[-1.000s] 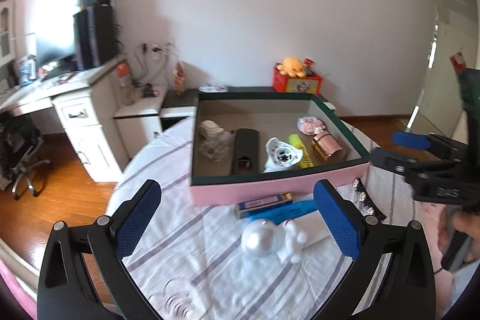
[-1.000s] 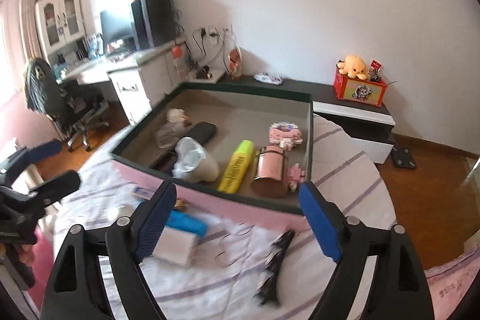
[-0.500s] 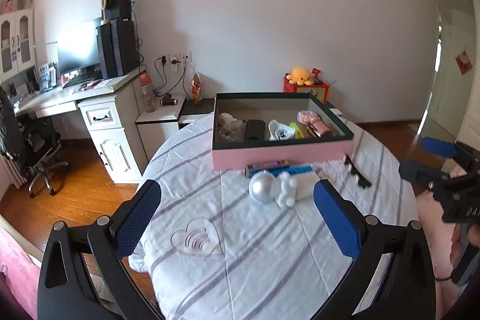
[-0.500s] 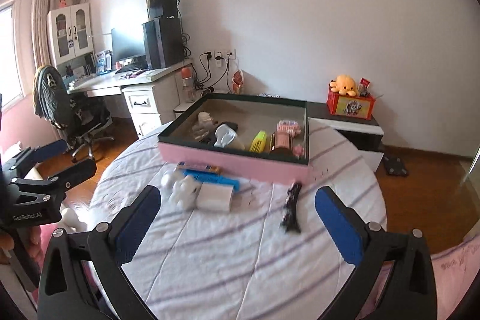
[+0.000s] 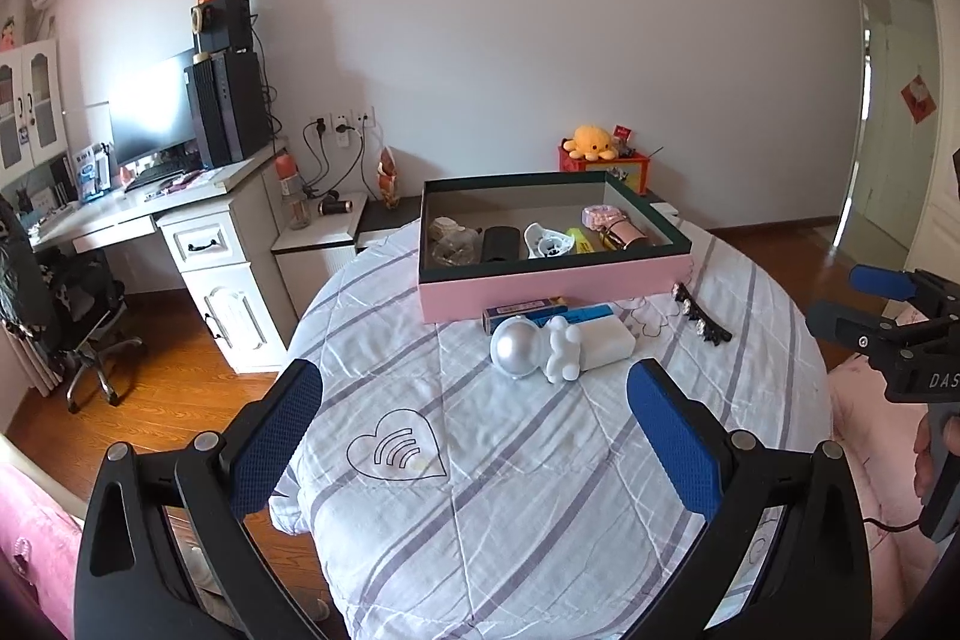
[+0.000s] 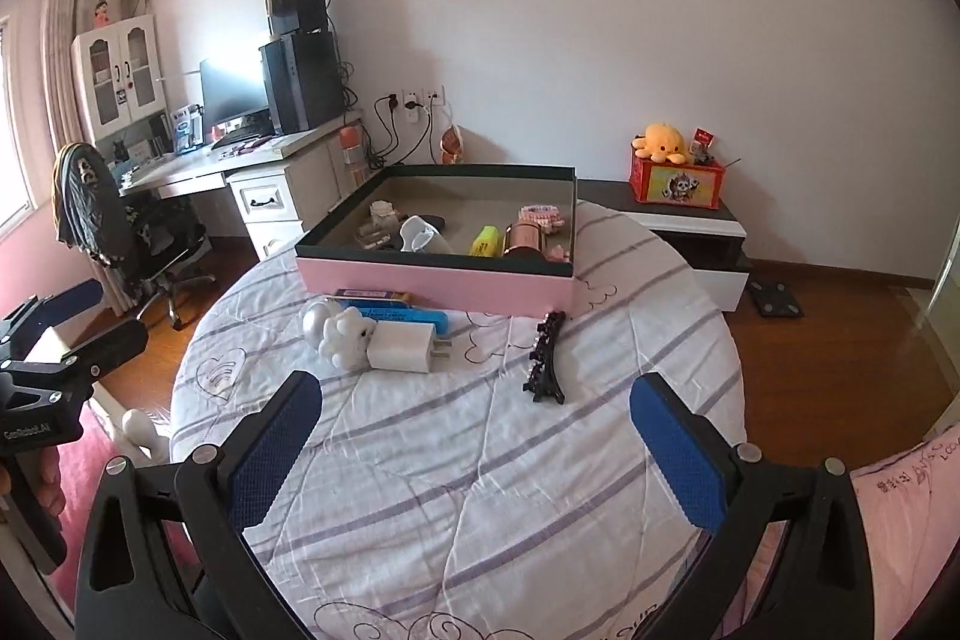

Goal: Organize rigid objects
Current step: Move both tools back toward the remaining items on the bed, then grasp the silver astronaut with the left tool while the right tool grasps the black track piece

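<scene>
A pink box (image 5: 552,283) (image 6: 432,283) with a dark green rim sits at the far side of the round table and holds several small items. In front of it lie a white astronaut figure (image 5: 534,349) (image 6: 339,337), a white charger (image 6: 402,349) (image 5: 603,340), a blue case (image 6: 402,319) and a black hair clip (image 6: 546,358) (image 5: 699,319). My left gripper (image 5: 474,436) and my right gripper (image 6: 477,436) hang over the table's near edge, both open and empty, well back from the objects.
The table wears a white cloth with purple stripes (image 5: 540,460). A white desk (image 5: 198,232) with a monitor and an office chair (image 5: 66,304) stand at the left. A low cabinet (image 6: 678,226) carries a red box with a yellow plush. Wooden floor surrounds the table.
Both grippers have pulled back from the box, so the whole table now shows. The right gripper's jaws have spread wider. The objects on the table have not moved.
</scene>
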